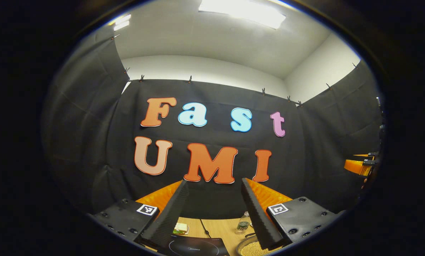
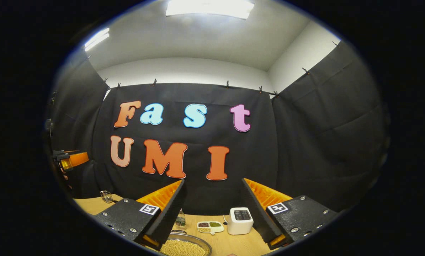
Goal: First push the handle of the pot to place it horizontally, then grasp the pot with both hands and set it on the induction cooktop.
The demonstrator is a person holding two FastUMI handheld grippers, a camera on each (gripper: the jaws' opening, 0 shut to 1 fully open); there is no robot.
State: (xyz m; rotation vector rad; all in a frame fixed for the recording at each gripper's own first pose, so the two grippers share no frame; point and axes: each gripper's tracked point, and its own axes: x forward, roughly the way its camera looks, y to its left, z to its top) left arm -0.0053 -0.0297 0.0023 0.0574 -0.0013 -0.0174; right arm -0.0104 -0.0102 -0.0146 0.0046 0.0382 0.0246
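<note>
In the left gripper view, my left gripper (image 1: 214,183) is held high and open, nothing between its fingers. Low between them lies the dark induction cooktop (image 1: 194,248) on the wooden table. The metal pot (image 1: 249,249), filled with pale beans, sits just right of the cooktop, partly hidden behind the right finger. My right gripper (image 2: 213,182) is also open and holds nothing. In the right gripper view the pot (image 2: 184,248) shows below its left finger, and the left gripper (image 2: 70,160) is at the far left. The right gripper (image 1: 358,166) shows at the left view's right edge.
A small bottle (image 1: 244,222) stands behind the pot, with a sandwich-like item (image 1: 181,228) behind the cooktop. The right gripper view has the bottle (image 2: 180,220), a divided dish of grains (image 2: 210,227), a white appliance (image 2: 240,221) and a glass (image 2: 106,196) on the table (image 2: 233,245).
</note>
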